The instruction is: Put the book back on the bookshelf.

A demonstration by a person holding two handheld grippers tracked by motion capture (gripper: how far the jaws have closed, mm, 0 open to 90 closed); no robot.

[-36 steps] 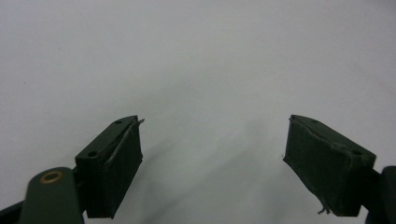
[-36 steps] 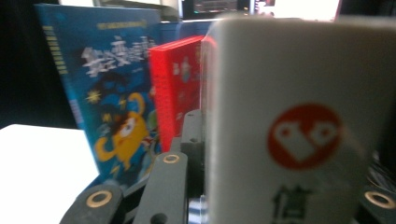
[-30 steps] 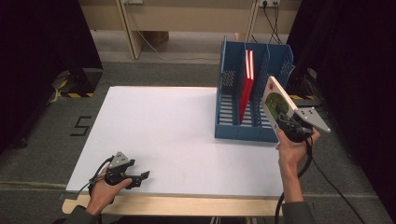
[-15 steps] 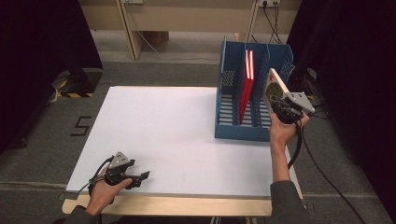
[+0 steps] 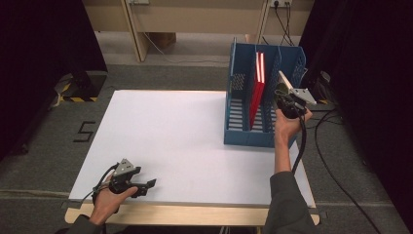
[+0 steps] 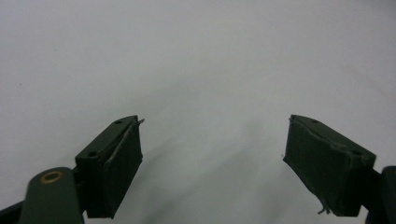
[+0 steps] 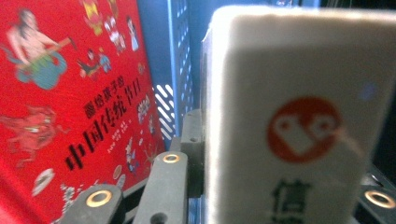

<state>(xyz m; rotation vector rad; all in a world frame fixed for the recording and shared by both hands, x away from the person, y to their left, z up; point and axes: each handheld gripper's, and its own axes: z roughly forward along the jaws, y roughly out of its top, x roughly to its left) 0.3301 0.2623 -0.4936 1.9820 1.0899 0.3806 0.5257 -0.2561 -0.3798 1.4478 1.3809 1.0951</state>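
The right gripper (image 5: 287, 100) is clamping a white book (image 7: 289, 121), holding it over what looks like the rightmost slot of the blue file rack (image 5: 243, 136), though the angle makes that hard to call. A red book (image 5: 256, 92) is standing in the middle slot. The left gripper (image 5: 139, 186) is sitting wide open and empty on the white table (image 5: 185, 141).
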